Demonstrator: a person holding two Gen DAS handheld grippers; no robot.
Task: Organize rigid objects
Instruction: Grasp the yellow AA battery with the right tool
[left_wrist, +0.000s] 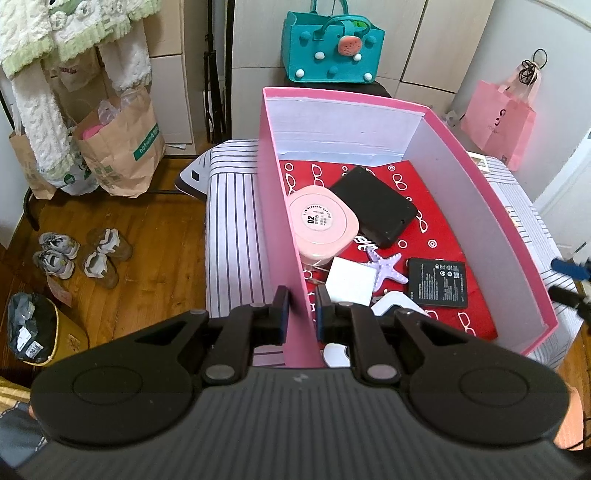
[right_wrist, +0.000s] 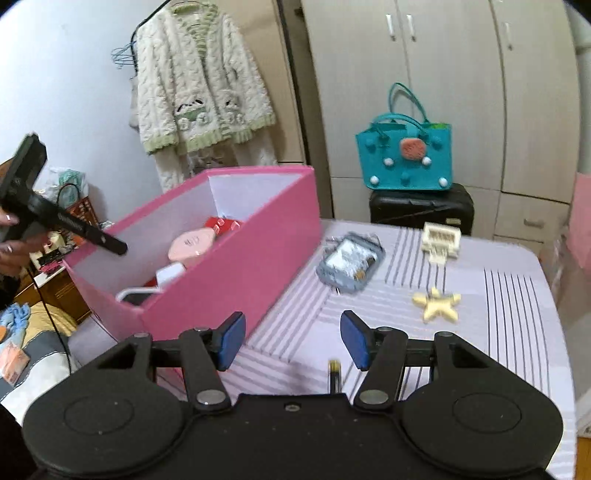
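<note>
We see a table with a striped cloth (right_wrist: 424, 314), and on it stands the pink box (left_wrist: 491, 206), open at the top, with a red patterned lining on its floor. Our left gripper (left_wrist: 302, 314) points steeply down at the near wall of this box and pinches it, one finger outside and one inside. Our right gripper (right_wrist: 292, 339) is tilted down over the cloth, just beside the box, with its blue pads (right_wrist: 232, 341) spread apart and nothing between them. Inside the box lie a black case (left_wrist: 373, 206), a round pink container (left_wrist: 321, 221), a flat black battery (left_wrist: 437, 282), a white square block (left_wrist: 351, 280) and a purple starfish (left_wrist: 386, 267). On the cloth, outside the box, we find a grey framed device (right_wrist: 350, 263), a cream plastic part (right_wrist: 440, 240) and a yellow starfish (right_wrist: 437, 303)
</note>
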